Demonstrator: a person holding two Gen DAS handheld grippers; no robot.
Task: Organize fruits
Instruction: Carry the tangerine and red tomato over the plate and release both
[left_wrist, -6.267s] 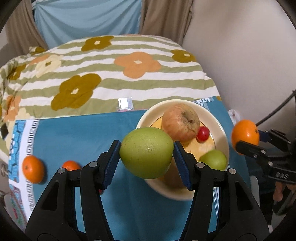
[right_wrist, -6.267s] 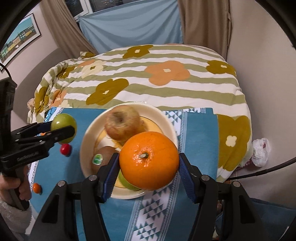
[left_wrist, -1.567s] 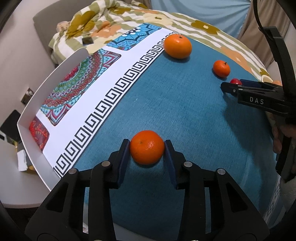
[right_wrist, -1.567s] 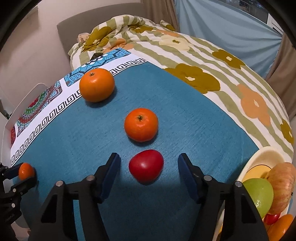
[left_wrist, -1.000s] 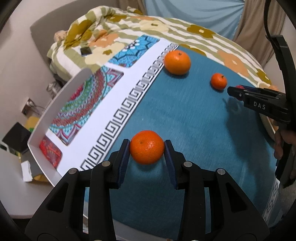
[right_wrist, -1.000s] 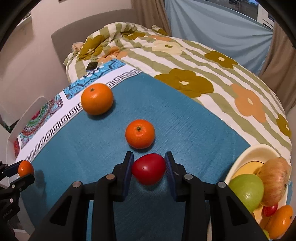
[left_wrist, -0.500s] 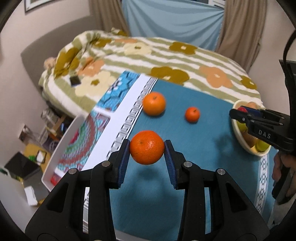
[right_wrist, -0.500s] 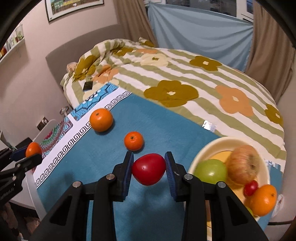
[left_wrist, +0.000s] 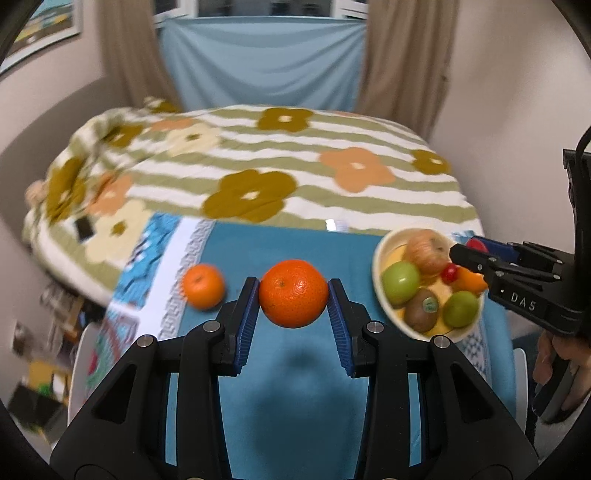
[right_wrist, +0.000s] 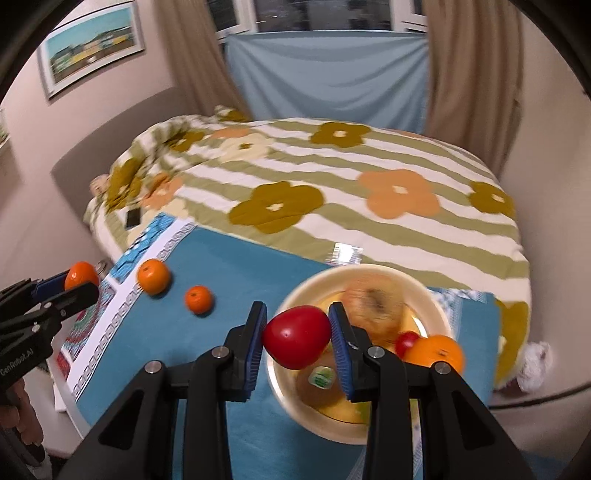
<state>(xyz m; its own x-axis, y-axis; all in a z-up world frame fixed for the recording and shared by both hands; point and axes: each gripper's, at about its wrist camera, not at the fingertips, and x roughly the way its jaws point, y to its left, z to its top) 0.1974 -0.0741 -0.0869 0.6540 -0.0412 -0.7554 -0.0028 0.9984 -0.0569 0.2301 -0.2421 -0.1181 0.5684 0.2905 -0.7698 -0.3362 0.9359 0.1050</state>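
My left gripper is shut on a small mandarin and holds it in the air above the blue cloth; it also shows in the right wrist view. My right gripper is shut on a red tomato and holds it over the left rim of the cream bowl. The bowl holds a russet apple, a green apple, a kiwi, an orange and a cherry tomato.
An orange and a small mandarin lie on the blue cloth at the left. Behind is a bed with a striped floral blanket. A white tray edge is at the cloth's left.
Both grippers have risen and swung right with their fruit. The right gripper with the tomato has come over the bowl's left rim. Both views have tilted up toward the bed.
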